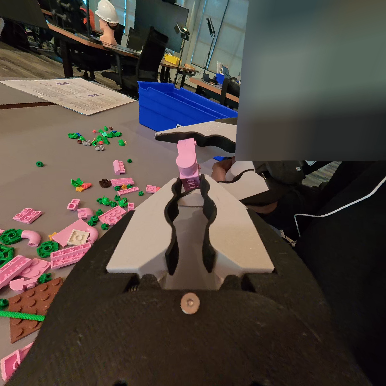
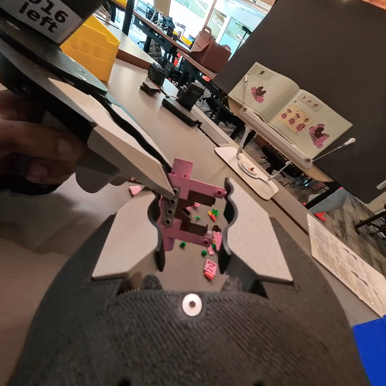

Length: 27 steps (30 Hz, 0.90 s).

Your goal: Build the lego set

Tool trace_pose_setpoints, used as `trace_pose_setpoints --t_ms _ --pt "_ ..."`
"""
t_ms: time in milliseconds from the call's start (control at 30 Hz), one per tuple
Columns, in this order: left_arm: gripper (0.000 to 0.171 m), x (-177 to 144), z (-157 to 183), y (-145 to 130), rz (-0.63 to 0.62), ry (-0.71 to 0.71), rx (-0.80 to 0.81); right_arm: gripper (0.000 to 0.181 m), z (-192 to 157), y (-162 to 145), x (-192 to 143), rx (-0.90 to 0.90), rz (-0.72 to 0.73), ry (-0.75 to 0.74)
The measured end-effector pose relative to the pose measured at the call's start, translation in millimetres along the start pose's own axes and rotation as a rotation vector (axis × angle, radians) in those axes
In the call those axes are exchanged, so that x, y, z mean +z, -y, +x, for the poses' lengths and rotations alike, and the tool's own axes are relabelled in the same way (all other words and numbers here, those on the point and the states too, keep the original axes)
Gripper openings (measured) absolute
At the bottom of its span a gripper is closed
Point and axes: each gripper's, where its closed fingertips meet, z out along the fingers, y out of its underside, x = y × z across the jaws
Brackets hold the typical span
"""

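A pink and brown lego assembly [image 1: 187, 160] is held above the grey table. My left gripper [image 1: 189, 179] is shut on its lower end. In the right wrist view the left gripper [image 2: 170, 189] comes in from the upper left and clamps the assembly [image 2: 188, 231] by its dark grey holed strip. My right gripper [image 2: 191, 192] has its jaws wide around the assembly, with the pads against its two sides. In the left wrist view one finger [image 1: 196, 135] of the right gripper touches the top of the assembly.
Loose pink and green lego pieces [image 1: 69, 229] and a brown plate [image 1: 31, 302] lie on the table to the left. A blue bin [image 1: 177, 104] and a printed sheet [image 1: 69, 94] lie beyond. An open instruction booklet [image 2: 292, 112] stands on a holder, with a yellow bin [image 2: 92, 48] behind. Only a small space, under 4 cm, lies between the two pairs of fingers. The right tips stand about 12 centimetres off the brown plate [image 1: 31, 302].
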Motion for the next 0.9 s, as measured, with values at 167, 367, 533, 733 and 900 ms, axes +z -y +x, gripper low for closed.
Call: trace_pose_setpoints --t_ms 167,367,533,733,900 --pt "0.016 0 -1 -1 -0.004 0.0 -0.007 0.06 0 -1 1 -0.018 -0.007 -0.007" --pt "0.017 -1 1 3 0.024 -0.069 -0.048 0.055 -2 1 0 -0.073 0.013 -0.005" --pt "0.021 -6 0 6 0.051 -0.093 -0.068 0.055 2 1 -3 -0.004 0.027 0.02" --pt "0.019 -2 6 3 0.032 -0.106 -0.046 0.054 0 0 -5 -0.009 0.023 0.049" --pt "0.018 2 9 -1 0.004 -0.103 -0.028 0.054 -13 0 -5 -0.057 -0.01 0.082"
